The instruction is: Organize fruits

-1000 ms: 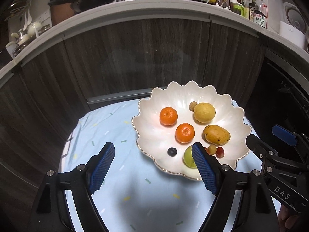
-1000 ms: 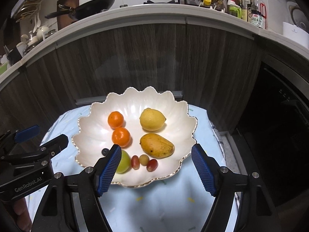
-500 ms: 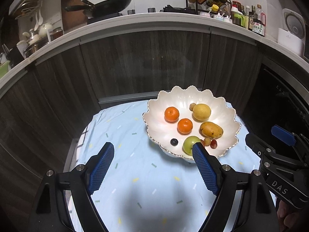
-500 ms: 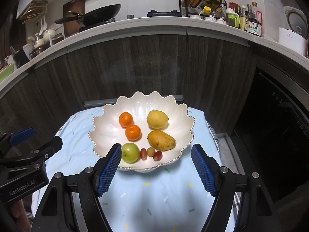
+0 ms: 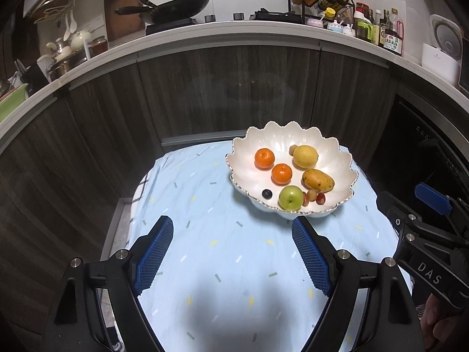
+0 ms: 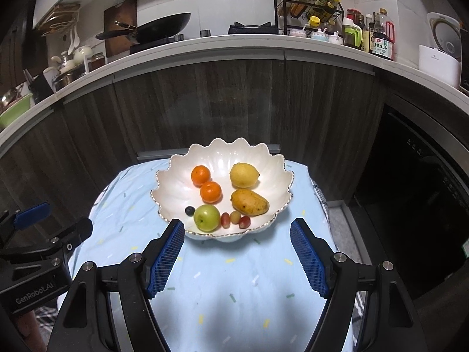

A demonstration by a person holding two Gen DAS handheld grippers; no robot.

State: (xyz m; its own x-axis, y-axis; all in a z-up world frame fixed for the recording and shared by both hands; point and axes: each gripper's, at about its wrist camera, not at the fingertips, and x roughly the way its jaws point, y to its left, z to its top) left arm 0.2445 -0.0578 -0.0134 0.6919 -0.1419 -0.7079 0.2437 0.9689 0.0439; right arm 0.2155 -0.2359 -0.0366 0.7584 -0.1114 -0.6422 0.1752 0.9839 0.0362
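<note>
1. Both grippers have pulled back and up from the bowl (image 6: pixel 181 176) since a second ago; it now looks smaller and sits beyond my fingertips.
2. Bowl stands on the blue cloth (image 6: pixel 234 278), holding two oranges (image 6: pixel 201 175), a lemon (image 6: pixel 244 175), a mango (image 6: pixel 249 202), a green apple (image 6: pixel 206 218), grapes (image 6: pixel 235 219) and a dark berry (image 6: pixel 190 211).
3. Left gripper (image 5: pixel 231 252) and right gripper (image 6: pixel 237 255): jaws spread, nothing between them.
4. Judgement: fruit looks gathered; I would retreat smoothly, staying clear of the rim.
5. Hard to tell: a small brownish fruit (image 5: pixel 292 149) behind the lemon, partly hidden. Table edges are cut off.
</note>
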